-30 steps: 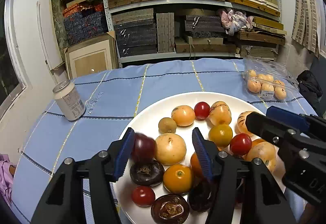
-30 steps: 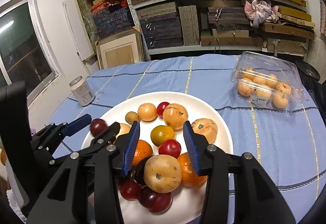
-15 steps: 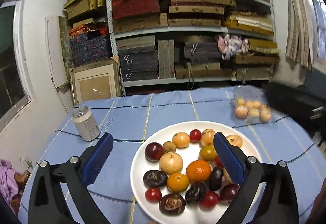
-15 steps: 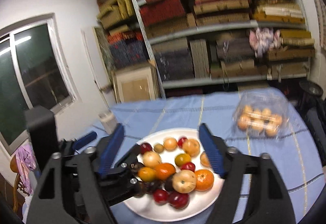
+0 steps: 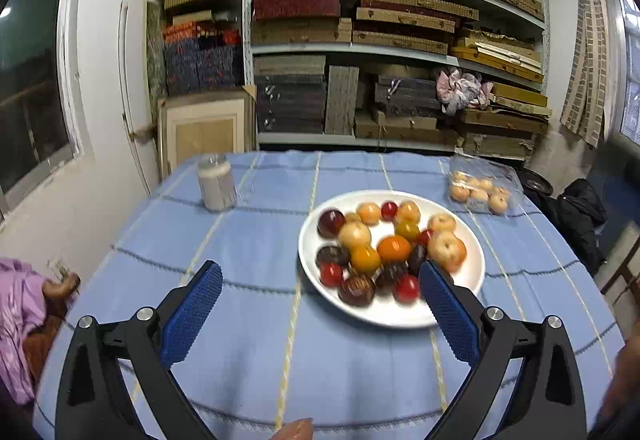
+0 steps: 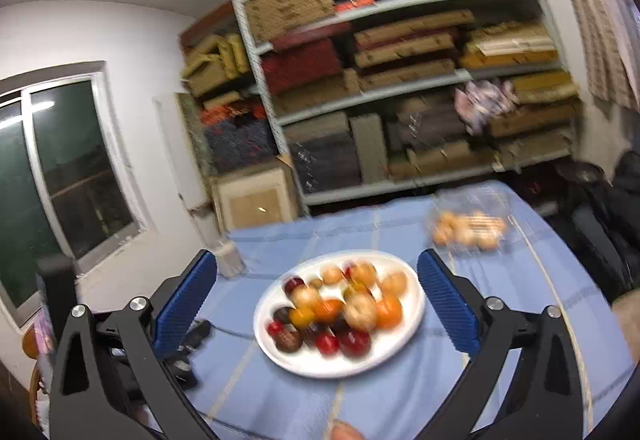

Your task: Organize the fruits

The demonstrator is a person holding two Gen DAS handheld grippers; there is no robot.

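A blue checked tablecloth (image 5: 256, 240) is covering the table, with a white plate (image 5: 474, 260) sitting near its middle. The plate is holding mixed fruits (image 5: 380, 248): orange, yellow, red and dark purple, slightly blurred. Both the left gripper (image 5: 320, 310) and right gripper (image 6: 318, 298) are hanging above it, released wide and grasping nothing.

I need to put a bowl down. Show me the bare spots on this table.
Bare blue tablecloth lies between the can and the white plate, and along the near edge in front of the plate. The plate is packed with fruit; the clear fruit box fills the far right corner.
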